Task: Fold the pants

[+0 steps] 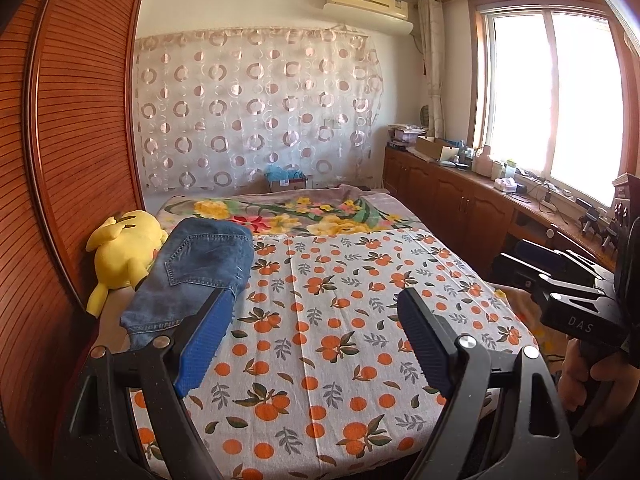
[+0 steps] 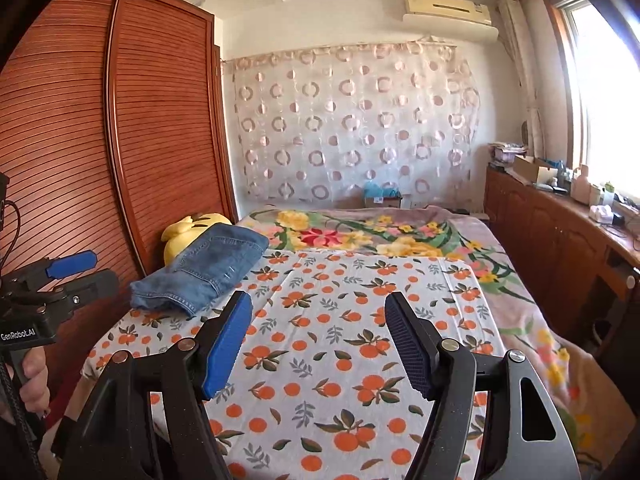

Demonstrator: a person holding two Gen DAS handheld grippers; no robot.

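Both grippers, left gripper (image 1: 316,336) and right gripper (image 2: 318,340), have black linkage arms, silver pivot screws and ribbed blue pads (image 1: 204,348). One body reads "GenRobot.AI"; a black cable, perhaps braided, trails beside it.

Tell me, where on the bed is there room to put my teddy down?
The orange-print sheet is bare from the folded jeans across to the flowered blanket. The corner by the wardrobe is crowded: the jeans lie there beside a yellow plush toy.
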